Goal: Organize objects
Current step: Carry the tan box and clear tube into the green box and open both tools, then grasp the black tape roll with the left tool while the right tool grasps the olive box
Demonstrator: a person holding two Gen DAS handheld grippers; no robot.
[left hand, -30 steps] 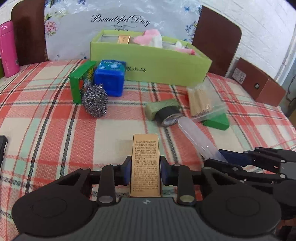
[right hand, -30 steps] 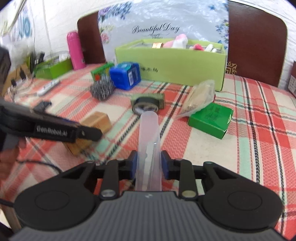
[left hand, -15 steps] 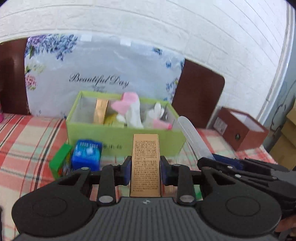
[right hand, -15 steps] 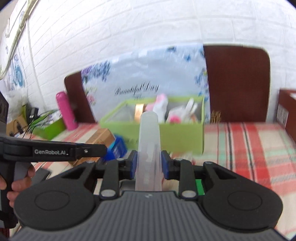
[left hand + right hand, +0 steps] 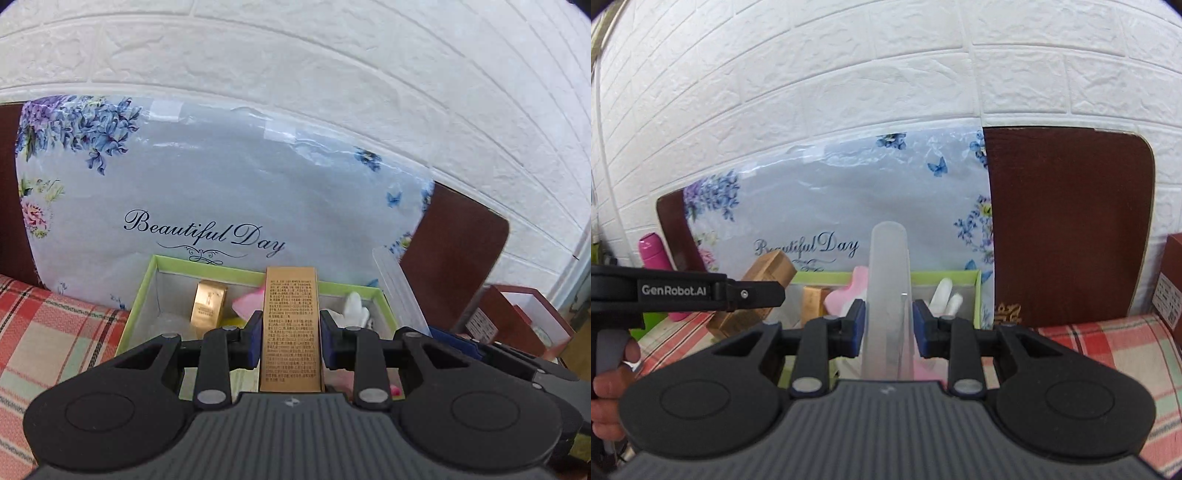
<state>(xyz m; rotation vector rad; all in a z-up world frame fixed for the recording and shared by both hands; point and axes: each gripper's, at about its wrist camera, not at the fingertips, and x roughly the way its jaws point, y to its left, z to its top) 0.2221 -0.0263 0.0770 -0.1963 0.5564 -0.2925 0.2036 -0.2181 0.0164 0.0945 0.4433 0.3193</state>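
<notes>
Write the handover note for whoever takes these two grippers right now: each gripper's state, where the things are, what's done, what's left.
Left gripper: shut on the gold carton, held over the green box.
Right gripper: shut on the frosted plastic case, also at the green box, beside the left gripper.
In the box: a gold box standing at its left end, pink items mid-box, white pieces toward the right.
Done: both things picked up and brought to the box.
Left: lower each into a free spot, probably either side of the pink items, and let go. The rest of the table is out of view; check it for leftovers.
</notes>
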